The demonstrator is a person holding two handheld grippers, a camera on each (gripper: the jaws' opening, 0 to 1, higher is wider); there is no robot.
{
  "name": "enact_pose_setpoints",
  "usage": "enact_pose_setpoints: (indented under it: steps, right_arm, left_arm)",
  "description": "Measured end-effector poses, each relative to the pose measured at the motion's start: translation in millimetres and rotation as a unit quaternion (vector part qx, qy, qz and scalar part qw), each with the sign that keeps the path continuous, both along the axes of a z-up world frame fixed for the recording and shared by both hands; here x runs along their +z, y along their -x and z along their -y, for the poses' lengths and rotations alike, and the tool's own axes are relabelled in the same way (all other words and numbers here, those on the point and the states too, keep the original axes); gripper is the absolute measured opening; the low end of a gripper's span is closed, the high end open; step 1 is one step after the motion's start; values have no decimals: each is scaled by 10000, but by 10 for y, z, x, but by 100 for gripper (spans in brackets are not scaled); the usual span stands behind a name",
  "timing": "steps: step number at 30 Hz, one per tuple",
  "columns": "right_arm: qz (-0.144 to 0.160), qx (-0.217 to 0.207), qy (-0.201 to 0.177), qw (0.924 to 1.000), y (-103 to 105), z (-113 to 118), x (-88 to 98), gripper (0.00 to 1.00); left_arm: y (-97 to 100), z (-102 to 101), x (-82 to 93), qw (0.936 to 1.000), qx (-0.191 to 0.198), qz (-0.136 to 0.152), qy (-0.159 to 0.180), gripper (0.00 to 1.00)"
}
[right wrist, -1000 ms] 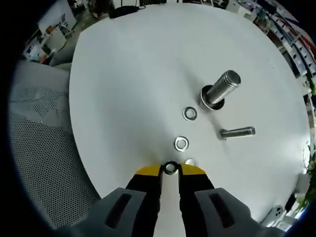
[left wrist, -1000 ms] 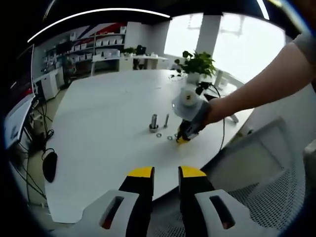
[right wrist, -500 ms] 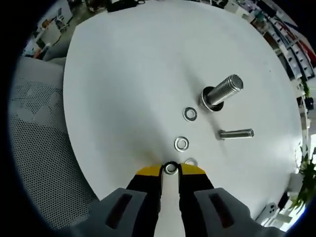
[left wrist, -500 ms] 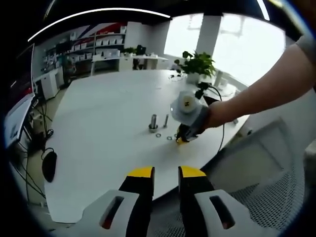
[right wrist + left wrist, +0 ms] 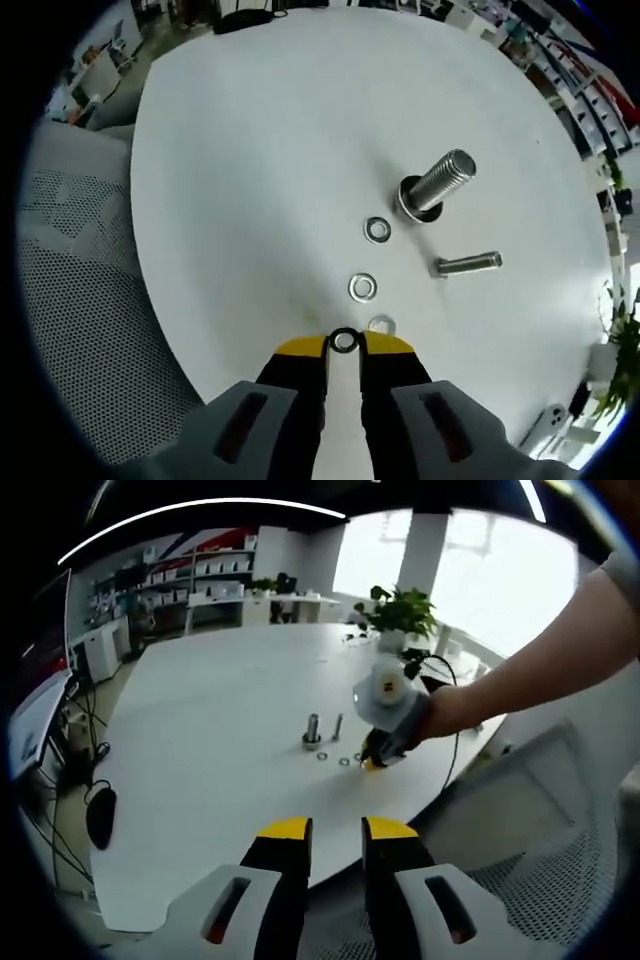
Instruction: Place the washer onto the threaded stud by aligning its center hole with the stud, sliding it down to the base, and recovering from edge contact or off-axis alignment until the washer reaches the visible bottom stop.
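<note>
Altogether four washers, two studs

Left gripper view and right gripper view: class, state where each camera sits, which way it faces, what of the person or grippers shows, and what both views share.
Left gripper view: rides the left gripper, held back off the table's edge, facing across it; shows the person's forearm and the right gripper.
Right gripper view: rides the right gripper, looking steeply down at the table; a washer sits between its tips.
Shared: large stud, thin stud, loose washers.
</note>
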State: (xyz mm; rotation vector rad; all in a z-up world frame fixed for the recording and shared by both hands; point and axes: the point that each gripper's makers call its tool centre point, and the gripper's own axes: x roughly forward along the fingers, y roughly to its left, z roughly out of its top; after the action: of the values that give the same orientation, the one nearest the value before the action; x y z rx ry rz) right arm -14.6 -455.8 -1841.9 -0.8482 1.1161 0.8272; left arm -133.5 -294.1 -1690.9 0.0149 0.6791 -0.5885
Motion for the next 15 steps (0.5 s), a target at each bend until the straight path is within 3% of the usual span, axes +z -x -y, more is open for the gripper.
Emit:
enact_pose_setpoints:
  steps: [15]
  right_arm:
    - [477,-670,-629,9946,-499,129,522,13]
  left_arm:
    - [-21,7,36,9999,-6,95,51,17]
